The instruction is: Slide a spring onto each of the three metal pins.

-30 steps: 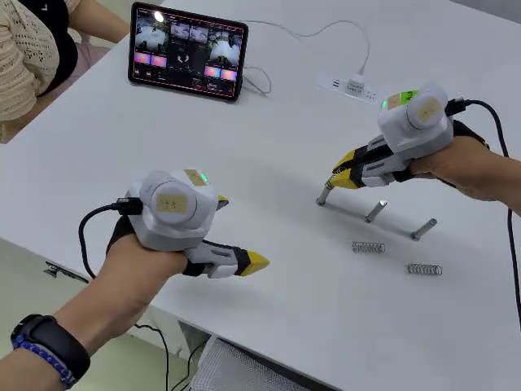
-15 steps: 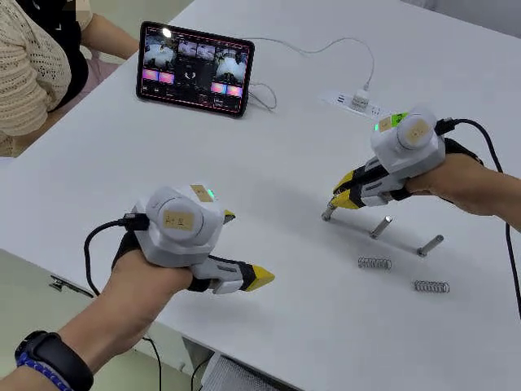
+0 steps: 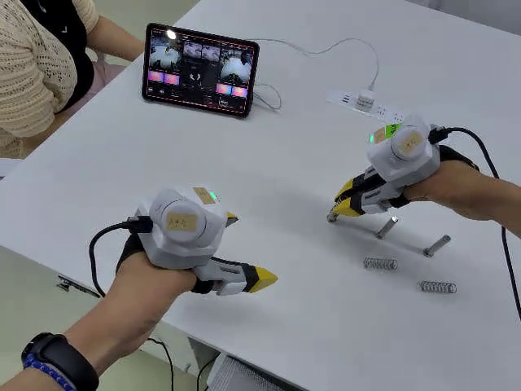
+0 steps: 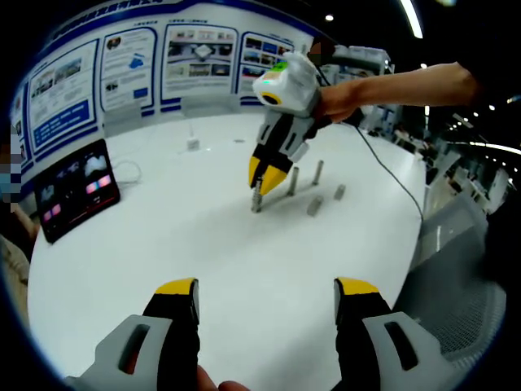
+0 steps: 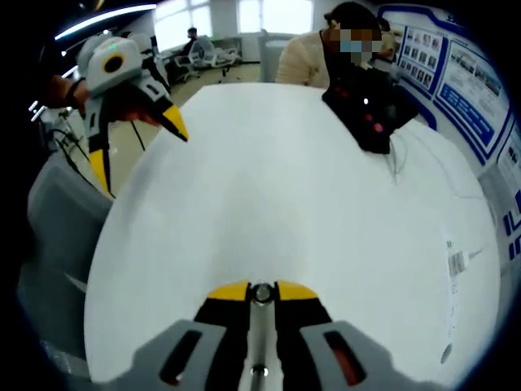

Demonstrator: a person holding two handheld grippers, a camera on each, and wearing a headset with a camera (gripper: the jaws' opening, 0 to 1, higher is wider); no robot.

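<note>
The right gripper's (image 5: 261, 292) jaws are closed on a metal pin (image 5: 260, 295), whose round end shows between the yellow tips. In the head view this gripper (image 3: 348, 202) sits at about 3 o'clock, and the held pin (image 3: 332, 216) slants down from the tips toward 7 o'clock, its lower end at the white table (image 3: 269, 163); I cannot tell if it touches.

The left gripper's (image 4: 267, 287) jaws stand wide apart with nothing between them. In the head view it (image 3: 247, 248) is at about 7 o'clock, near the table's close edge, well apart from the pins.

From the held pin, a second pin (image 3: 387, 227) lies on the table at 4 o'clock, and a third pin (image 3: 437, 244) lies farther along the same line. Two springs lie loose, on no pin: the nearer spring (image 3: 380, 263) just at 6 o'clock of the second pin, the farther spring (image 3: 438, 287) at 6 o'clock of the third.

At 11 o'clock of the head view a lit tablet (image 3: 202, 59) stands propped up. A white power strip (image 3: 366, 102) lies at 1 o'clock. A seated person (image 3: 32, 65) in a cream knit top is at 10 o'clock.
</note>
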